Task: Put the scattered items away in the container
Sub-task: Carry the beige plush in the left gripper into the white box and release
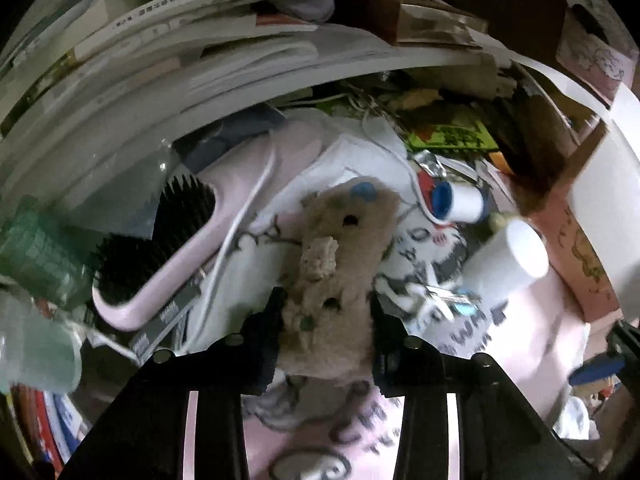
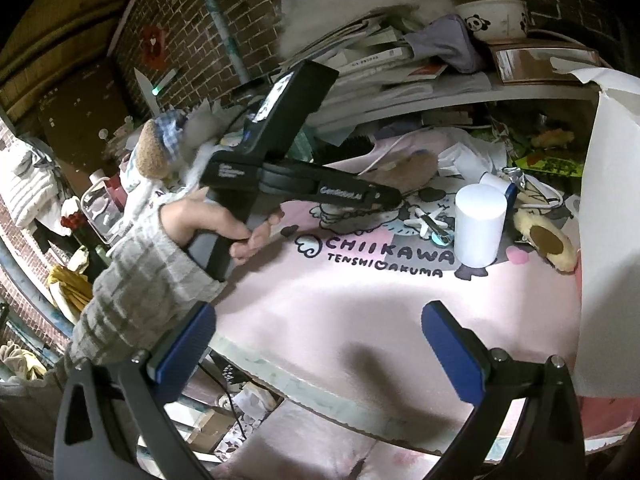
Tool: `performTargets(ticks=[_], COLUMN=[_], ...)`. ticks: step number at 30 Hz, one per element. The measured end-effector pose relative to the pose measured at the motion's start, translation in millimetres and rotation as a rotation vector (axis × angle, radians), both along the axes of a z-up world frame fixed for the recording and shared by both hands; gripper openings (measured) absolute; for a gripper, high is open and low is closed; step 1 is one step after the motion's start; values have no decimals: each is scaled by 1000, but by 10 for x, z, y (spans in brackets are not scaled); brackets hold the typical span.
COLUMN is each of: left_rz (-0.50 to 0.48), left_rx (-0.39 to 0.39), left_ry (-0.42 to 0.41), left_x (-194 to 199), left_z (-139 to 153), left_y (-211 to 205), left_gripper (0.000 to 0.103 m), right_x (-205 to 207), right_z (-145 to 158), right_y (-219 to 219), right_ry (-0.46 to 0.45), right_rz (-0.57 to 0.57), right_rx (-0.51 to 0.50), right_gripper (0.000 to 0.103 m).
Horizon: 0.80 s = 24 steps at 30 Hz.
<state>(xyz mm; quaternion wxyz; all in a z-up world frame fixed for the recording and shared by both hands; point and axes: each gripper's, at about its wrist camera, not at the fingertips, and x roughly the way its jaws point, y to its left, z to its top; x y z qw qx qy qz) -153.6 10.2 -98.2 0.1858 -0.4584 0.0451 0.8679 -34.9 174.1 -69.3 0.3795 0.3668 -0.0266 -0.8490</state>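
home bedroom/study | brick wall (image 2: 180, 20) | book stacks (image 1: 160, 20) | cluttered pink desk mat (image 2: 360, 300)

Items counted: one brown furry plush toy (image 1: 340, 248), one white plastic cylinder (image 2: 478, 226), one blue-capped white roll (image 1: 460, 202), one black-bristled pink hairbrush (image 1: 160, 248). One yellow plush slipper-shaped piece (image 2: 546, 242) and one panda-printed white bowl (image 2: 494, 20). Claws: two, black with blue pads.

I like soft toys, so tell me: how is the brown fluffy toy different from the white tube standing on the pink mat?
The brown plush toy is fuzzy and lies flat; the white cylinder is smooth and stands upright. The left gripper squeezes the plush toy; nothing grips the white cylinder. Both are on the pink mat.
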Motion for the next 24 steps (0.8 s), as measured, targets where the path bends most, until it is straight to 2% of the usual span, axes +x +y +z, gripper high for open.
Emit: performTargets(ticks=[4,8,12,18,24], left_rz=[21,20,-14,-149,-316], left_rx=[35,69,124,193,193], left_ry=[18,65,111,170,200], left_x=[191,382,533,693,764], left_z=[125,384,711,1192,1527], left_y=[-88,-132,-79,295,895], left_gripper=[31,31,31,31,31], right_x=[7,12,17,65,65], right_z=[-27,-53,-78,-118,-184], right_y=[6,20,64,182,237], right_ry=[-6,4,36,168,203], right_rz=[-4,-31,-123,-311,-372], right_rx=[-4,0,7,0,0], right_gripper=[102,102,102,102,102])
